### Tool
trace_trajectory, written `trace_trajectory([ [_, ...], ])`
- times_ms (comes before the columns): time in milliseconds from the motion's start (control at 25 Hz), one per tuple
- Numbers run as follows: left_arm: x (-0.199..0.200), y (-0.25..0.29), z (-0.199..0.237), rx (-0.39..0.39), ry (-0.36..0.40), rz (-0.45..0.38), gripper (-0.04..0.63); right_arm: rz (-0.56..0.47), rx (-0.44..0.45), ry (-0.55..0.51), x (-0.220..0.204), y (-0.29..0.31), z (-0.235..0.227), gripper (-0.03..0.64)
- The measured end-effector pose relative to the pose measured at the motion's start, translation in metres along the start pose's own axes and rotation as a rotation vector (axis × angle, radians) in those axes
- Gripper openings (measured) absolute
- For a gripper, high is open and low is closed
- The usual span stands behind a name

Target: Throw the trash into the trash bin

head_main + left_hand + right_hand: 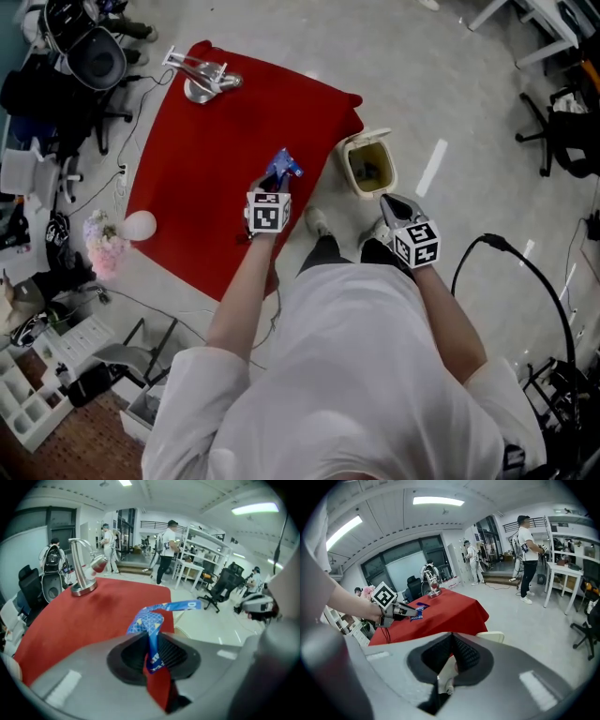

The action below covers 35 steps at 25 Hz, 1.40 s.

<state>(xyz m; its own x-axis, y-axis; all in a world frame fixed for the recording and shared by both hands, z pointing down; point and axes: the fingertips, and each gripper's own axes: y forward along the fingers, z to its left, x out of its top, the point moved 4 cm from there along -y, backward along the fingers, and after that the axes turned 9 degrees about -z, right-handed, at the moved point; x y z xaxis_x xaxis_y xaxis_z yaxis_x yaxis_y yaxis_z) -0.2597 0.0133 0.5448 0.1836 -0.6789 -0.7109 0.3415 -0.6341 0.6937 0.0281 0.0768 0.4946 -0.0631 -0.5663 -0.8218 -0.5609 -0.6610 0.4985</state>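
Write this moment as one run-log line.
left gripper: shut on blue wrapper, over red cloth | right gripper: shut, empty, near trash bin | trash bin: open, wrapper not yet inside

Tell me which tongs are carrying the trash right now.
The left tongs: a blue wrapper is pinched between their jaws, over the red cloth. The right tongs, nearer the trash bin, are shut on nothing.

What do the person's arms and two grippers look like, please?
The left gripper and right gripper have grey bodies with black ribbed pads, and each carries a white cube printed with black square markers. The person wears a white short-sleeved shirt, leaving the forearms bare.
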Motion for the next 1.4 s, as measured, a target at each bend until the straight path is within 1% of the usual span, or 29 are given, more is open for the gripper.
trace_trajectory([
  [400,0.012,0.026,-0.092,-0.12,0.058,0.05,0.071,-0.006,-0.053,0.052,-0.018,-0.043,-0.043,0.002],
  [600,0.014,0.05,-0.129,-0.163,0.064,0.049,0.071,-0.005,-0.092,0.083,-0.031,-0.06,-0.066,0.002],
  [720,0.016,0.063,-0.158,-0.195,0.081,0.063,0.071,-0.011,-0.113,0.11,-0.037,-0.071,-0.081,0.002],
  [880,0.014,0.079,-0.188,-0.237,0.096,0.078,0.071,-0.009,-0.129,0.119,-0.042,-0.082,-0.096,0.002],
  [1000,0.012,0.087,-0.209,-0.267,0.091,0.102,0.071,-0.009,-0.145,0.136,-0.046,-0.09,-0.107,0.002],
  [1160,0.009,0.103,-0.225,-0.268,0.075,0.115,0.071,0.002,-0.164,0.158,-0.053,-0.099,-0.124,0.002],
  [1400,-0.003,0.132,-0.232,-0.257,0.075,0.135,0.071,0.015,-0.186,0.191,-0.072,-0.099,-0.154,0.002],
])
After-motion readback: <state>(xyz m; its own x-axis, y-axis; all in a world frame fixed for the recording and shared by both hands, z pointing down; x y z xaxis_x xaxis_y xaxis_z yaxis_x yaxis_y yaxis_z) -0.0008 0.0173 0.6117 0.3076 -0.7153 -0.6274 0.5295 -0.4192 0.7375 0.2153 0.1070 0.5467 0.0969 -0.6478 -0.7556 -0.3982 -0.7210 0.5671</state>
